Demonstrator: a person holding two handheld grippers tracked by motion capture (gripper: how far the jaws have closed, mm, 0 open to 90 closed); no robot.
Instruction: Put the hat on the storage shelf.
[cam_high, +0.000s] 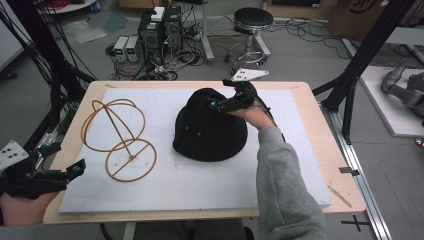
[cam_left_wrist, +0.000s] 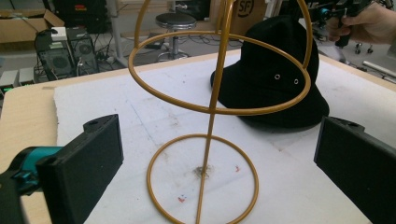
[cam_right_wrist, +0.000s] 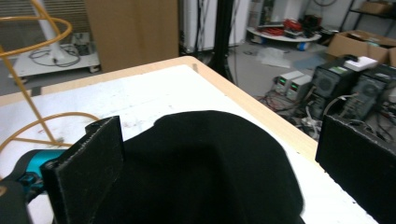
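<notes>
A black bucket hat (cam_high: 210, 131) lies brim down in the middle of the white board (cam_high: 200, 187). My right gripper (cam_high: 221, 95) hovers over the hat's crown from the far right side, jaws open. In the right gripper view the crown (cam_right_wrist: 210, 163) bulges up between the two spread jaws, and I cannot tell whether they touch it. A gold wire hat stand (cam_high: 120, 137) stands upright on the board's left part. My left gripper (cam_high: 64, 157) is open at the table's near left corner, pointing at the stand (cam_left_wrist: 210, 112), which stands ahead between its jaws with the hat (cam_left_wrist: 271, 79) behind it.
The board lies on a wooden table (cam_high: 320, 130). Behind the table on the floor are computer cases (cam_high: 160, 30), cables and a round stool (cam_high: 252, 20). Black frame poles (cam_high: 360, 55) rise at the right.
</notes>
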